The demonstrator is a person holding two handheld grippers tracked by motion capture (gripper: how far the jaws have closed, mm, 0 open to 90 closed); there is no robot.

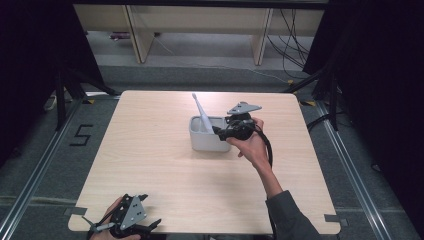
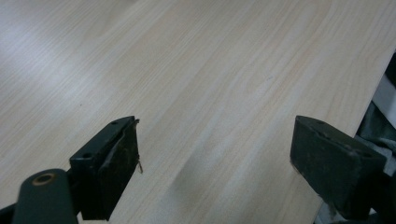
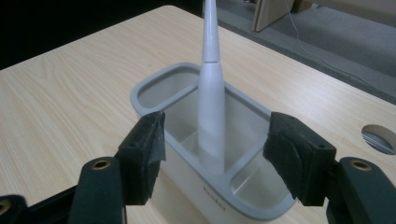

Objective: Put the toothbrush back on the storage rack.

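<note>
White toothbrush [image 3: 211,93] upright in grey holder [image 3: 154,86]; right gripper [image 3: 215,149] jaws apart.

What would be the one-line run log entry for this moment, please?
right gripper: open, at holder | toothbrush: standing in grey holder, jaws clear of it | left gripper: open, over table

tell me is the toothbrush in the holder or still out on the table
In. The toothbrush stands leaning in the grey holder, free between the right claw's open jaws.
</note>
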